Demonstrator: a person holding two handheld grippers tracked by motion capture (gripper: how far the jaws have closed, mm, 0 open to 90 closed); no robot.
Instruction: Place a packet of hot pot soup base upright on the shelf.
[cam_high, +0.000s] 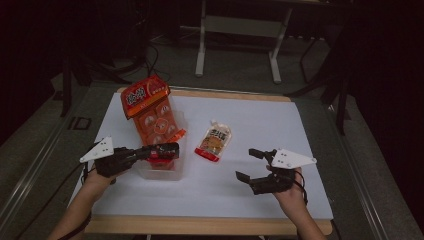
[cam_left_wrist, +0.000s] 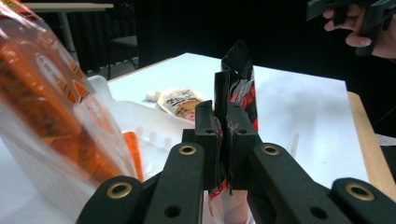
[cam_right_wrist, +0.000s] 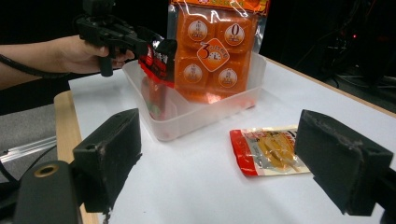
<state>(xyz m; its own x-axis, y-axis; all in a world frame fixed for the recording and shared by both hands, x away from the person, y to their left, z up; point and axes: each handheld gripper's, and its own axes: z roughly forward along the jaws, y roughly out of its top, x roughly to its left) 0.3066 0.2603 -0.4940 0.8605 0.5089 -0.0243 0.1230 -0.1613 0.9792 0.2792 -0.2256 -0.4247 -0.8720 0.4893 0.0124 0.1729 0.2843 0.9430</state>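
High view: left gripper holds a red-black packet over the clear tray, where an orange pack leans; right gripper rests released on the white surface.
Left gripper view: jaws clenched on the packet.
Right gripper view: jaws apart; pouch between them, farther off.

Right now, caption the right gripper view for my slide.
Left gripper lowers a black-red packet into the clear tub; yellow pouch waits.

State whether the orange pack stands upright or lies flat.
Upright: the orange pack stands on end in the clear bin, leaning on its wall.
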